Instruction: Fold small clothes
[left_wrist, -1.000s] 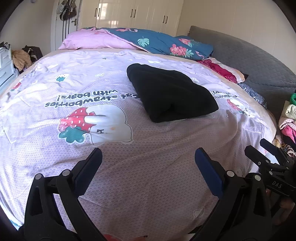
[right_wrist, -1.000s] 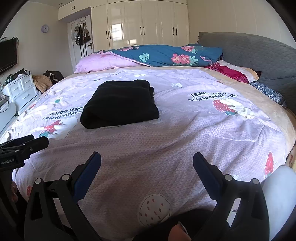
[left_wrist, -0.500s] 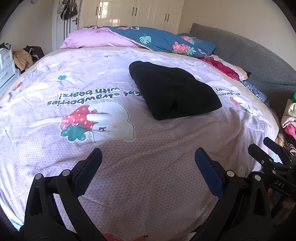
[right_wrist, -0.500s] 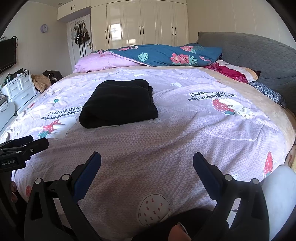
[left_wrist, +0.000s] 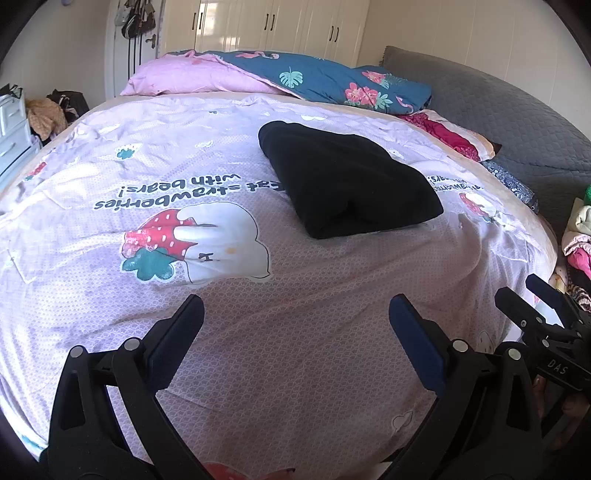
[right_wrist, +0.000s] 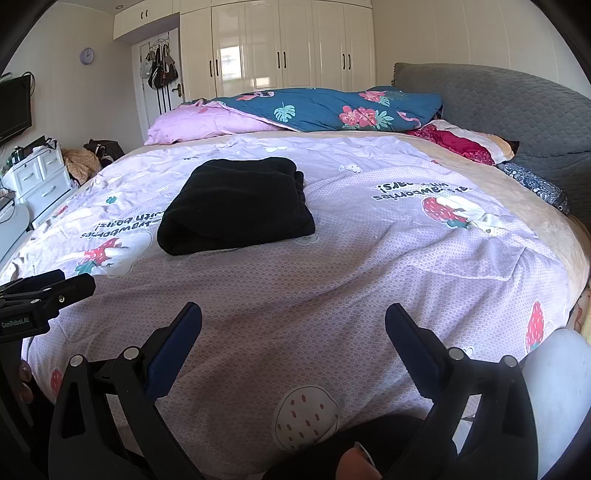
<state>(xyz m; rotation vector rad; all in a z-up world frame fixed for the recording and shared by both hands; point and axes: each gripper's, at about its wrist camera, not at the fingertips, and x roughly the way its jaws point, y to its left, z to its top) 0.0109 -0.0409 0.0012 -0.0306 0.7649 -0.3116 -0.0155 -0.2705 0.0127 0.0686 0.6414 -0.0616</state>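
We hold both tongs low over the near edge of the bed, and both stand wide apart with nothing between them: the left tongs and the right tongs each show bare sheet between the blue pads. The garment, a black piece already folded into a thick rectangle, lies on the lilac sheet toward the middle of the bed, at about 1 o'clock from the left tongs and about 11 o'clock from the right ones, well apart from both. We judge the folding largely done, since the cloth sits as a neat stack with a rounded fold along its near edge and looser layered edges at its far right side in the right view. It looks soft, fleecy and fairly bulky, light enough to lift yet limp, so it should sag and spill open if pinched by one layer only. If we take it up again, we would grip through all the layers at the near folded edge, one pair of tongs toward each corner, and keep it level so the stack does not slide apart
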